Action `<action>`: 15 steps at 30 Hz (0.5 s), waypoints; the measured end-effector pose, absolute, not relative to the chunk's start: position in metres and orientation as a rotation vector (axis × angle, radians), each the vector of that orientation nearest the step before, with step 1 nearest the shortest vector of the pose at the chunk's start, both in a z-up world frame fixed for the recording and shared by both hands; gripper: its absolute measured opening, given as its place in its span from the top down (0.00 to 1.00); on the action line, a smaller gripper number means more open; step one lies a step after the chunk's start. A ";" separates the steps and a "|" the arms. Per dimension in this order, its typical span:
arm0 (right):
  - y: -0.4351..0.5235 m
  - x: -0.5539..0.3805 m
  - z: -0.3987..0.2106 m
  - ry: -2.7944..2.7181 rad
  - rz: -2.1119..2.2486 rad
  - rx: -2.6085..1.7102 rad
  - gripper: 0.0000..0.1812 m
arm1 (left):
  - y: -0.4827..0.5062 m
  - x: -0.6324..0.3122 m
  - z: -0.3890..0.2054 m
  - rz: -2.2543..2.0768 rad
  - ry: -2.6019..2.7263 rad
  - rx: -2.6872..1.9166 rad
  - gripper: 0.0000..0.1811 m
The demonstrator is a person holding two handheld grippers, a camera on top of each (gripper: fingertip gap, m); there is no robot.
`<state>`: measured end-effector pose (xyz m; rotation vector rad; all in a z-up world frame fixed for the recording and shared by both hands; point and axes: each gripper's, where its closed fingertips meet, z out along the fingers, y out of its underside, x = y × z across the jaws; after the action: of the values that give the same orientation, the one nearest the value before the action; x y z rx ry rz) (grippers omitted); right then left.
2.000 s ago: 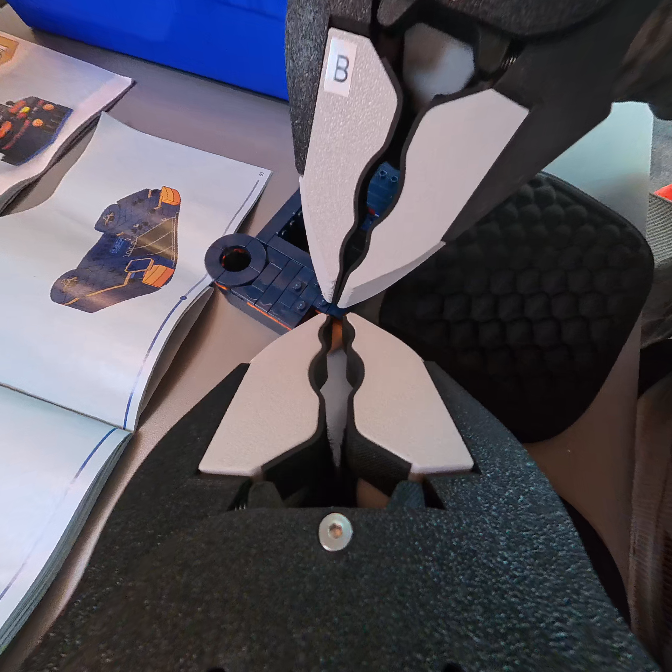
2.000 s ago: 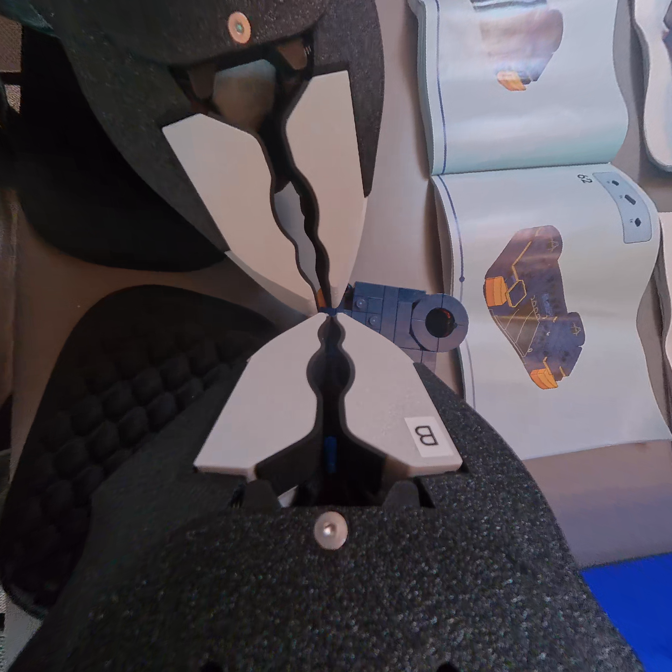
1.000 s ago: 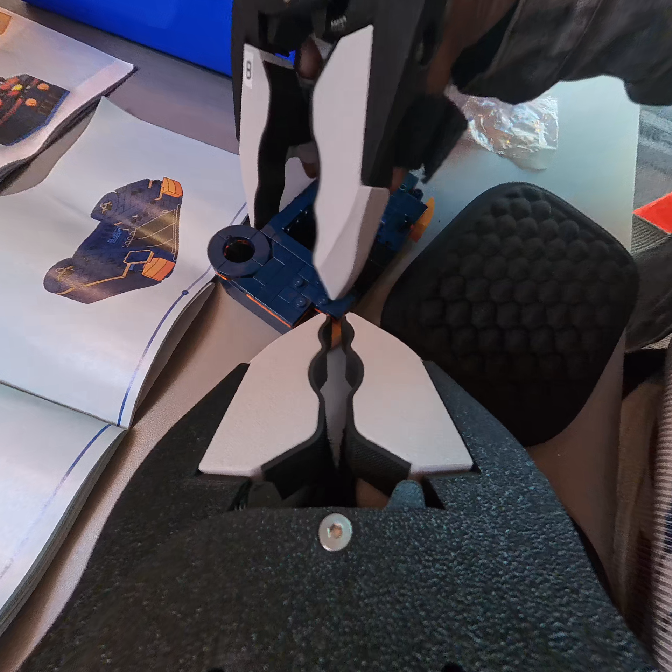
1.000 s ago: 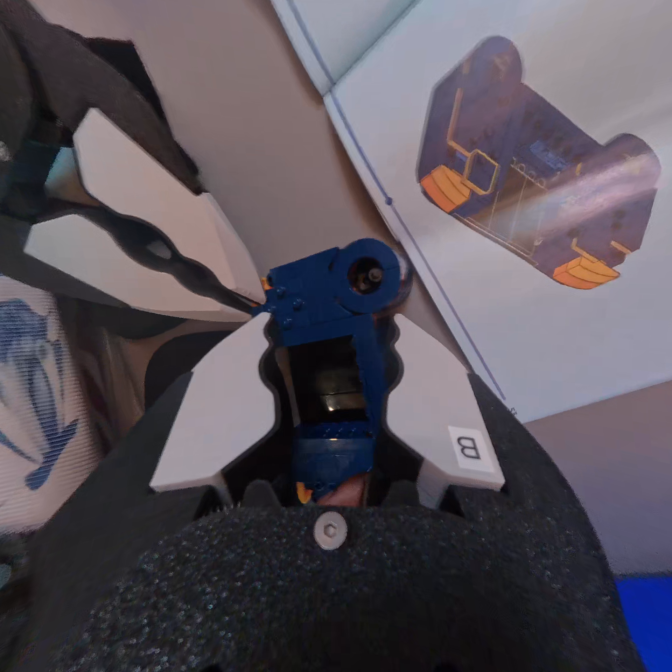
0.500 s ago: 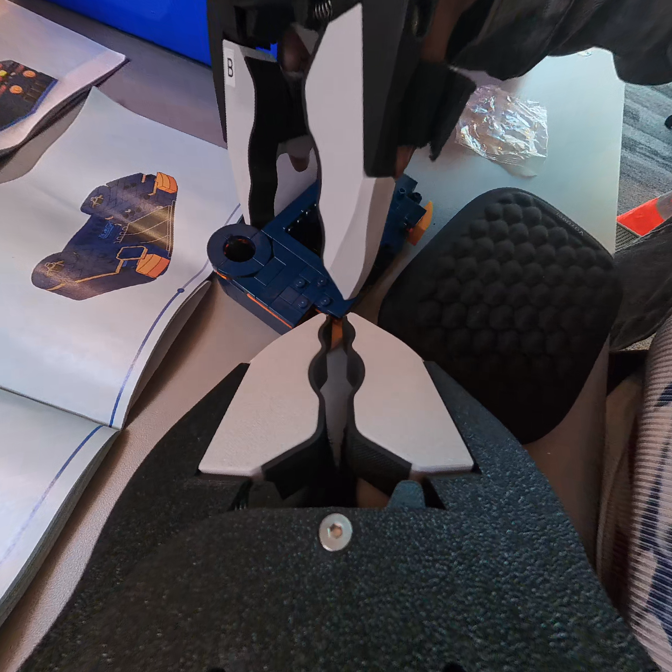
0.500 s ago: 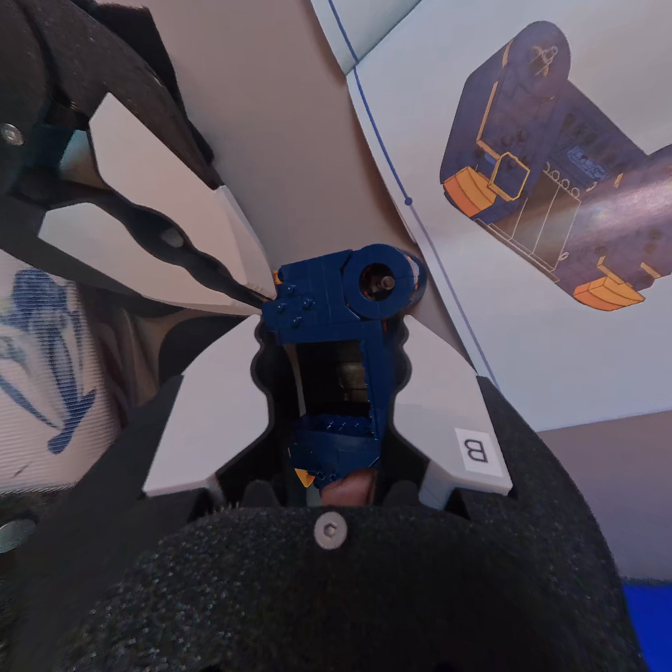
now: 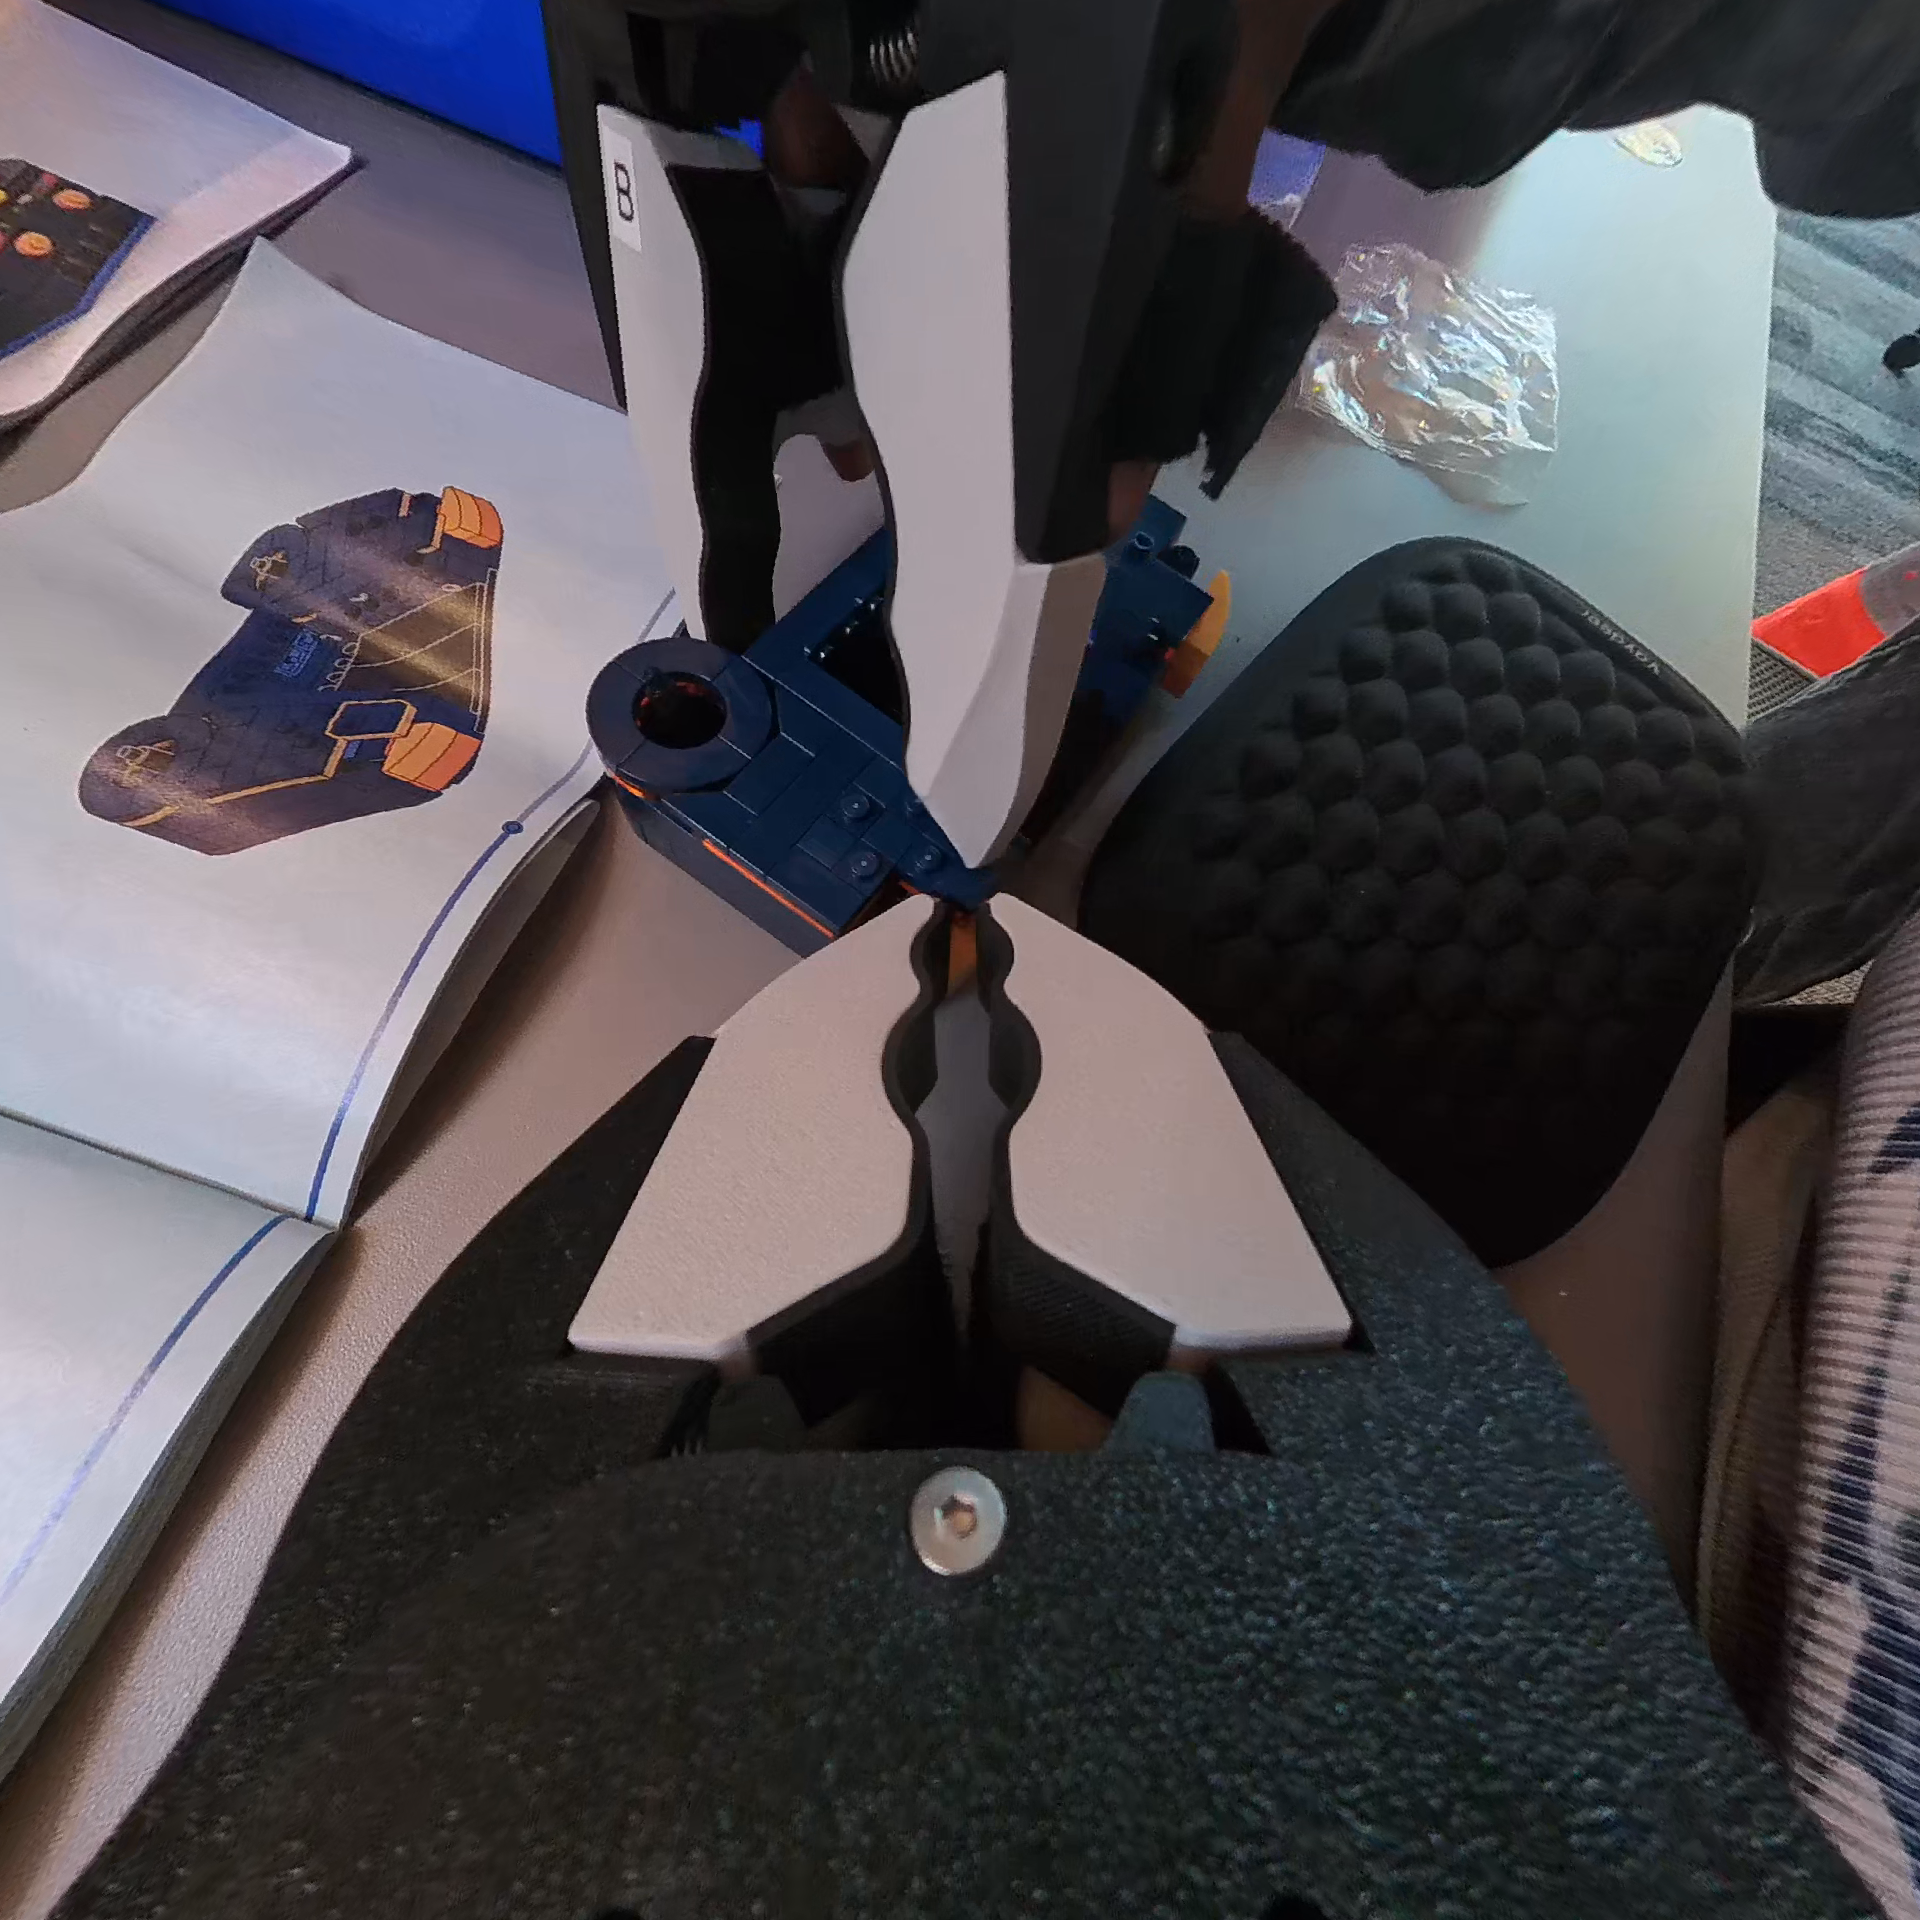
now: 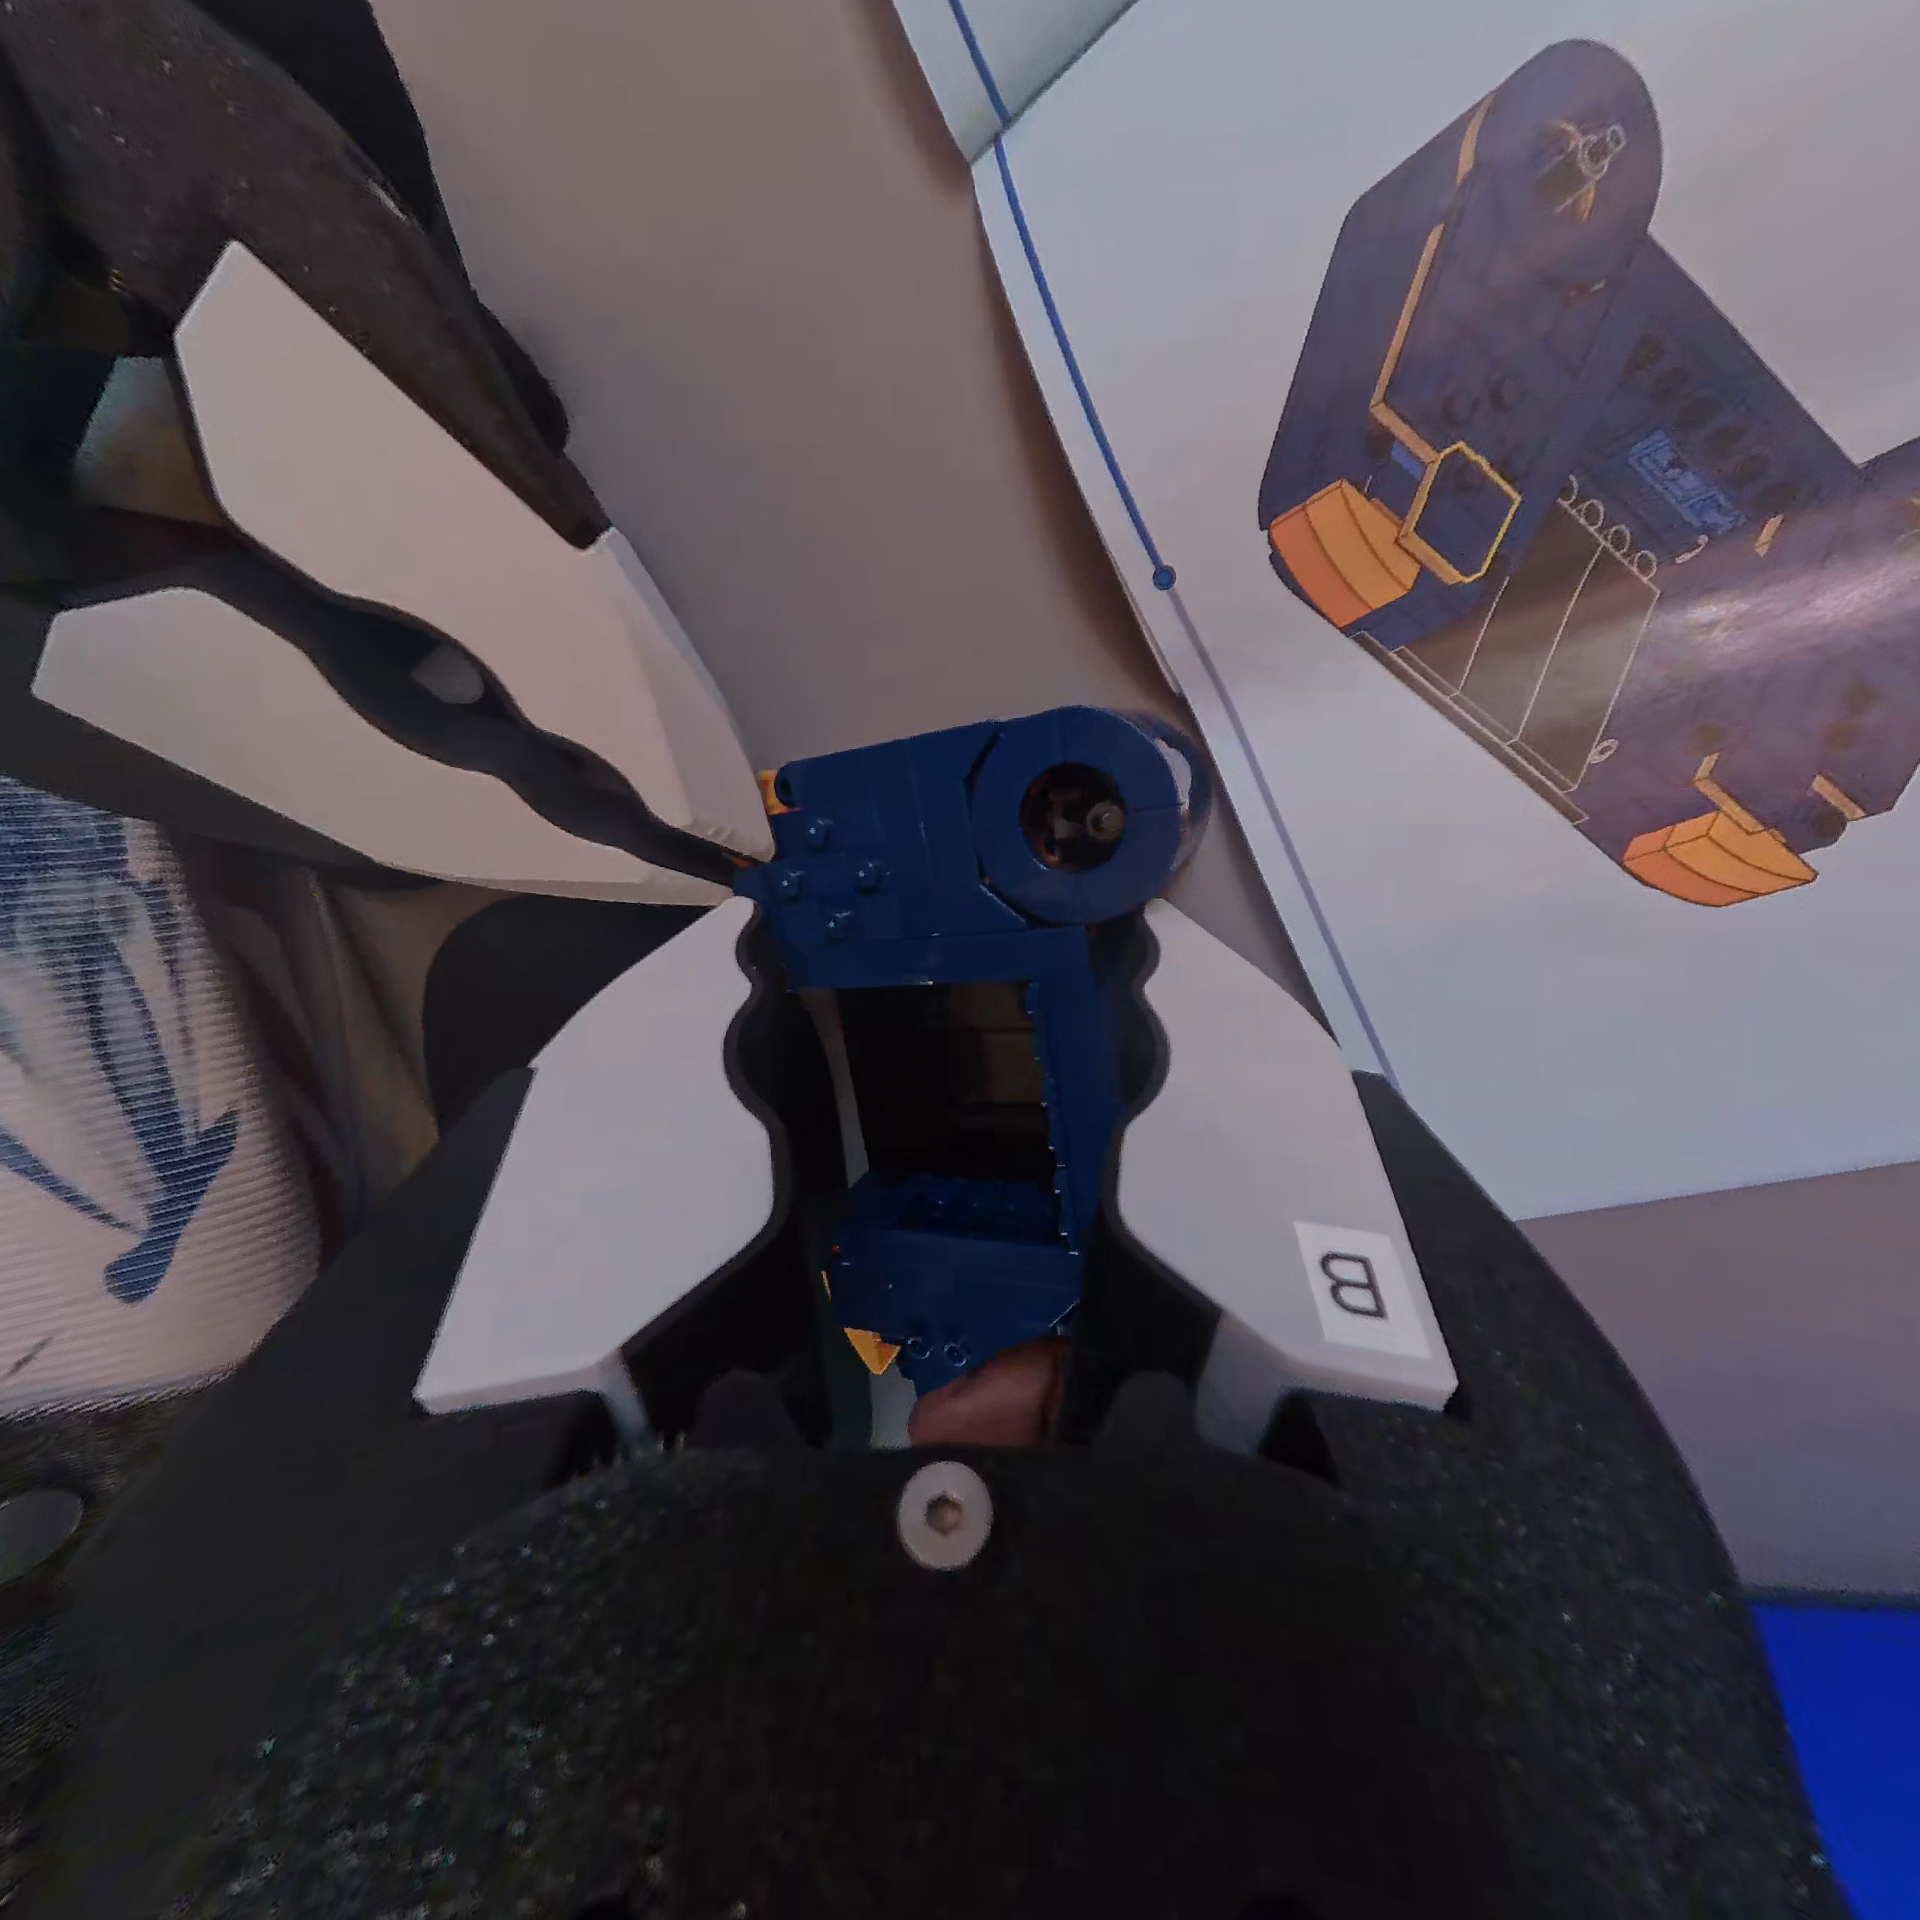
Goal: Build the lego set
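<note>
The dark blue lego model with orange trim and a round ring at one end lies on the grey table by the open instruction booklet. My left gripper is shut on an orange-edged corner of the model. My right gripper comes down from above and straddles the model, its fingers wide apart and pressed against the model's two sides. In the left wrist view the right gripper hides the model's middle. In the right wrist view the left gripper pinches the model's corner.
A black dimpled wrist pad lies right of the model. A crumpled clear plastic bag sits behind it. A blue bin stands at the back. The booklet page shows the model's picture. A person's striped clothing is at the right edge.
My right gripper was shut at the model's corner, then opened, turned downward and came over the model, straddling it. My left gripper kept its pinch on the corner.
</note>
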<state>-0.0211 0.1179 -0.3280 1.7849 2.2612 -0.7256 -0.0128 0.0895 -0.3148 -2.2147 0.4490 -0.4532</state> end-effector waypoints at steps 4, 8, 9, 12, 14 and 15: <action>0.117 -0.021 -0.328 2.270 -0.678 1.777 0.63 | 0.089 -0.013 -0.315 -0.458 0.448 -2.215 0.98; 0.117 -0.021 -0.329 2.265 -0.655 1.790 0.63 | 0.089 -0.013 -0.315 -0.468 0.443 -2.215 0.98; 0.118 -0.021 -0.329 2.256 -0.655 1.796 0.64 | 0.089 -0.013 -0.315 -0.469 0.443 -2.215 0.98; 0.118 -0.021 -0.329 2.250 -0.648 1.790 0.64 | 0.089 -0.013 -0.315 -0.478 0.439 -2.215 0.98; 0.118 -0.021 -0.329 2.246 -0.638 1.793 0.64 | 0.089 -0.013 -0.315 -0.485 0.437 -2.215 0.98; 0.118 -0.021 -0.329 2.244 -0.635 1.795 0.64 | 0.089 -0.013 -0.315 -0.488 0.436 -2.215 0.98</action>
<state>-0.0211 0.1181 -0.3288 1.7955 2.2440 -0.6354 -0.0128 0.0892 -0.3149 -2.2149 0.4356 -0.4882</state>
